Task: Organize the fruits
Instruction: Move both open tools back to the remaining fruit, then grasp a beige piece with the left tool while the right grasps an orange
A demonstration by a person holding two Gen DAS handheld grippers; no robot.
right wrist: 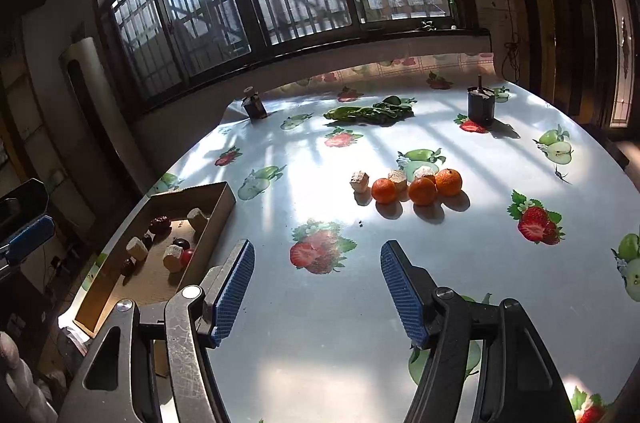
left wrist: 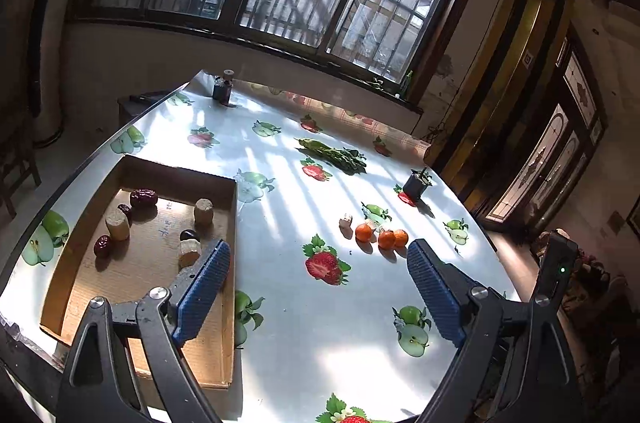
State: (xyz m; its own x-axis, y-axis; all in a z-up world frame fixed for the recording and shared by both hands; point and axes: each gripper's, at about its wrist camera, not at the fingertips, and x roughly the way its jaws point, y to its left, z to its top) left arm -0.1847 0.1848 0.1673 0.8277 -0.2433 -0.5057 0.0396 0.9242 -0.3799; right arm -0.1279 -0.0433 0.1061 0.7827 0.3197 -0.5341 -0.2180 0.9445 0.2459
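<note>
Right wrist view: my right gripper hangs spread and empty, aimed toward the oranges; left gripper spread beside the sorting box.

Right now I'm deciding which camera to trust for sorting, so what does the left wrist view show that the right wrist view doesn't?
Only the left wrist view shows the cardboard tray nearly whole, with its near bare floor, and the open, empty left gripper.

Only the right wrist view shows a small red round fruit against the tray's wall, and the open, empty right gripper.

Both show three oranges loose on the table, the pale chunks beside them, and the leafy greens.
</note>
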